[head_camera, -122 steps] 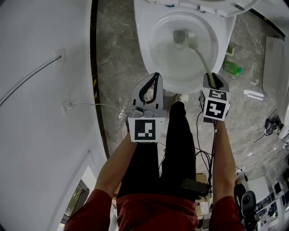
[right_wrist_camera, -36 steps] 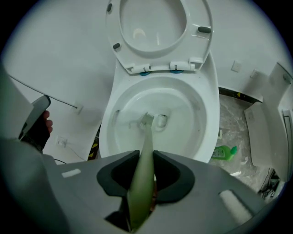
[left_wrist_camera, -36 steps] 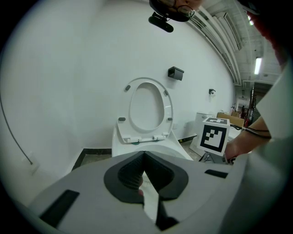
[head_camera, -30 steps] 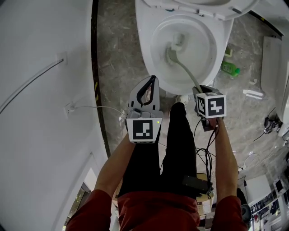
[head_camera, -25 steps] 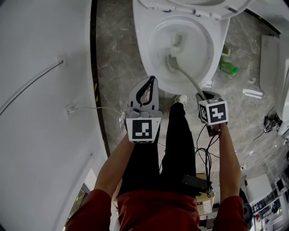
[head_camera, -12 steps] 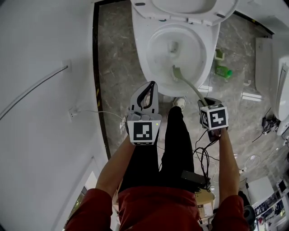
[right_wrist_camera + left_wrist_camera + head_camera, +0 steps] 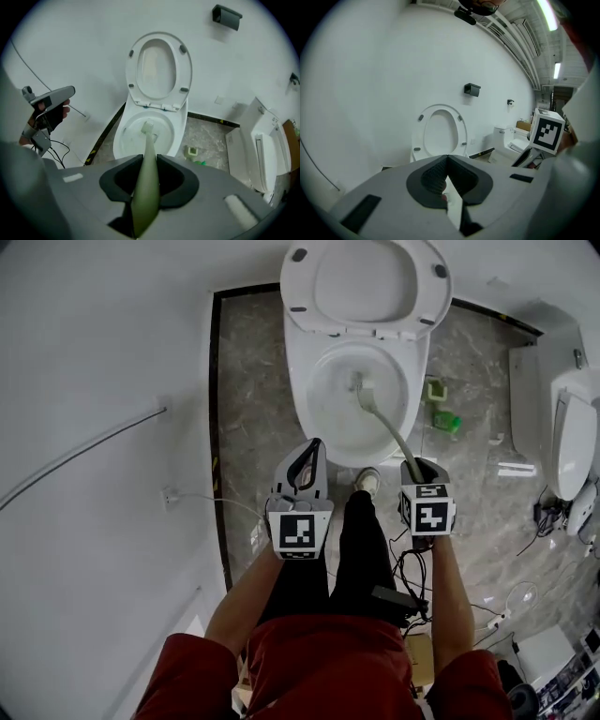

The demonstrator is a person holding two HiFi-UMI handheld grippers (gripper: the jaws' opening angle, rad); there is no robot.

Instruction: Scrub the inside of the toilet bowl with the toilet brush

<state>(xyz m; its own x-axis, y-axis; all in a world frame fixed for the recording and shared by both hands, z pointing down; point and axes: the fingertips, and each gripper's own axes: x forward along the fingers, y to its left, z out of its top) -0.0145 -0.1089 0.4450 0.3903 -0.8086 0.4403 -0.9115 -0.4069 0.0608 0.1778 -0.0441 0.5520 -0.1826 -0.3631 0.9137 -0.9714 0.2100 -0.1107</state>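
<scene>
A grey marbled stone floor [image 7: 253, 381] runs under you. At 9 o'clock it meets a plain white wall [image 7: 94, 362] with a black skirting strip [image 7: 216, 427] at the wall's foot. The white ceramic toilet bowl [image 7: 302, 413] stands at your 12 o'clock, its white oval seat and lid [image 7: 366, 282] tipped upright behind it.

Your right gripper [image 7: 415, 467] has its jaws clamped on the pale green handle of the toilet brush [image 7: 389, 432]. The handle slants toward 11 o'clock over the front rim, and its bristled head [image 7: 359, 388] sits inside the bowl near the middle. Your left gripper [image 7: 311, 448] hangs just short of the bowl's front rim at its 7 o'clock, with its jaws pressed together on nothing.

At the bowl's 3 o'clock a small green-and-white holder [image 7: 434, 390] stands on the floor, with a green plastic bottle [image 7: 447, 421] lying just beside it. Farther out at 3 o'clock is a second white toilet [image 7: 568, 437]. A tangle of black cables [image 7: 410, 563] lies at your 5 o'clock, beside your right leg. A white wall socket [image 7: 170, 495] with a thin cord sits at 9 o'clock. Your pale shoe [image 7: 367, 482] rests between the two grippers, near the base of the bowl.
</scene>
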